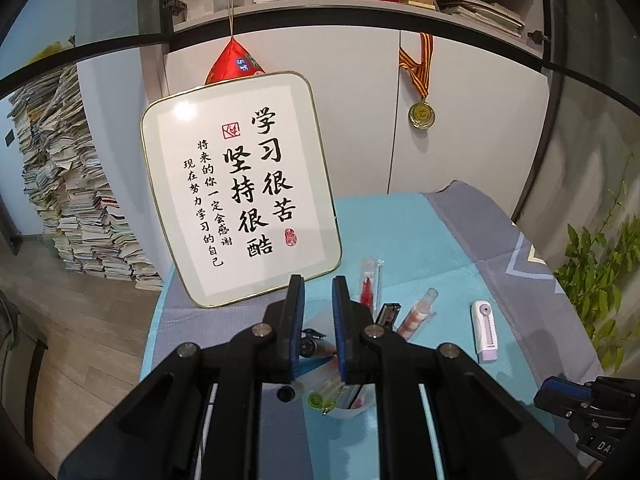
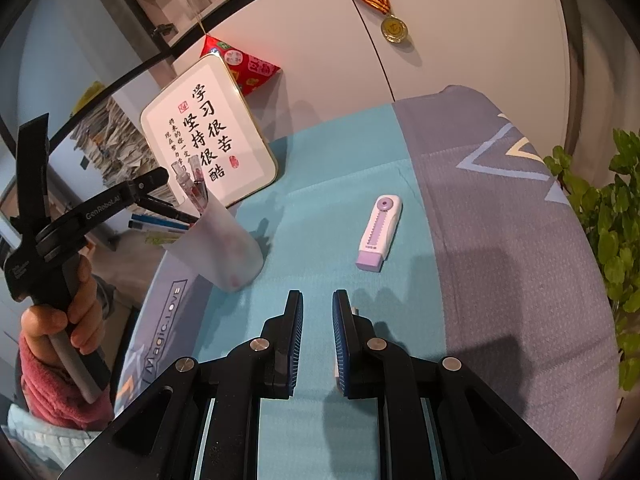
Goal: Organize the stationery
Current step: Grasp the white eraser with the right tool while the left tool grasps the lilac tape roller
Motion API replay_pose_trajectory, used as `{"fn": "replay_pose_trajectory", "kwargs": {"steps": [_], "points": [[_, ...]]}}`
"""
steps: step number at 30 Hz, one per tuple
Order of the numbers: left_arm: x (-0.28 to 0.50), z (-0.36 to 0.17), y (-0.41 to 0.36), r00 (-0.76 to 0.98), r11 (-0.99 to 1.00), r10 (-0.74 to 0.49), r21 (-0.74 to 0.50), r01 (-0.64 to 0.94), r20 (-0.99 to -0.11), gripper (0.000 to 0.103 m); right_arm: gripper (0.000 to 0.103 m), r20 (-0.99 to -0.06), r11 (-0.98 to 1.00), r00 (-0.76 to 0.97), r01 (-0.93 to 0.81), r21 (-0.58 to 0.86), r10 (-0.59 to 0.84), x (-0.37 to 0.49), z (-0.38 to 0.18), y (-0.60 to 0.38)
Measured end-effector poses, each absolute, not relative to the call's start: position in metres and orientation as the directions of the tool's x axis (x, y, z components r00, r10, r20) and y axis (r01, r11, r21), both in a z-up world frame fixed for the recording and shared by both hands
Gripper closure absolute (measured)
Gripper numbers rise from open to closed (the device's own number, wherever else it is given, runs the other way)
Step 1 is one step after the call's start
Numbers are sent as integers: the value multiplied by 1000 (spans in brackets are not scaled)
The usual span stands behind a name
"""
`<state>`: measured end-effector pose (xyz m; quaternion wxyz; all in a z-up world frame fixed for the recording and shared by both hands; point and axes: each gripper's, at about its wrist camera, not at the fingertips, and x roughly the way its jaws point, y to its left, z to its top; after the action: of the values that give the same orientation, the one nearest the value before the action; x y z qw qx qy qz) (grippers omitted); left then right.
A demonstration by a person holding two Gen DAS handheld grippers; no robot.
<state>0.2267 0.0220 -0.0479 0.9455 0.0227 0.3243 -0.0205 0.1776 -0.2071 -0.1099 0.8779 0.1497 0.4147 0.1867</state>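
Note:
A frosted pen cup (image 2: 228, 248) stands on the blue cloth with several pens (image 2: 192, 188) in it. In the left wrist view I look down into the cup (image 1: 344, 404), pens (image 1: 416, 314) sticking out toward the sign. My left gripper (image 1: 318, 320) hovers over the cup mouth, jaws a little apart, nothing clearly held; it shows at the cup's left in the right wrist view (image 2: 188, 216). A white and purple eraser (image 2: 378, 234) lies right of the cup, also seen in the left wrist view (image 1: 484, 330). My right gripper (image 2: 318, 336) is open and empty, just short of the eraser.
A framed calligraphy sign (image 1: 240, 188) leans against white cabinet doors behind the cup. A medal (image 1: 421, 114) hangs on the cabinet. A green plant (image 2: 612, 216) stands at the right edge. Stacked books (image 1: 76, 208) rise on the floor at left.

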Motion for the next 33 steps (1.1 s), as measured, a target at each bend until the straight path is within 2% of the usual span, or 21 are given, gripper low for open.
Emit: {"fn": "replay_pose_trajectory", "kwargs": {"steps": [7,12,14,16,21,29,30,31,32,33], "points": [[222,-43,22,799,997,-40,25,68,-599,90,88,-684,887,574,-200,416,450,176,-113,-206],[209,-32,22,824,997,-47,26,75,-565,79,86,-702,892,556,-202,405,444,175,-116,-203],[200,-26,21,840,996,-50,35,81,-541,75,70,-712,897,551,-199,395,435,175,-118,-201],[189,-21,19,855,995,-58,44,94,-516,72,64,-715,898,548,-199,392,434,175,-119,-200],[165,-10,17,874,990,-96,44,133,-476,67,64,-768,928,521,-200,313,372,179,-128,-189],[147,-5,13,878,984,-132,45,171,-461,60,64,-845,957,454,-198,214,282,194,-153,-169],[145,-6,11,876,983,-138,47,179,-463,59,66,-858,963,446,-197,184,255,195,-156,-166],[145,-6,9,874,981,-142,49,185,-464,59,80,-856,970,468,-201,138,219,195,-156,-163],[144,-7,4,872,979,-149,55,197,-467,59,86,-862,972,464,-202,120,203,194,-157,-162],[142,-7,2,870,977,-154,58,204,-469,58,86,-860,972,466,-198,128,208,193,-157,-165]]}}
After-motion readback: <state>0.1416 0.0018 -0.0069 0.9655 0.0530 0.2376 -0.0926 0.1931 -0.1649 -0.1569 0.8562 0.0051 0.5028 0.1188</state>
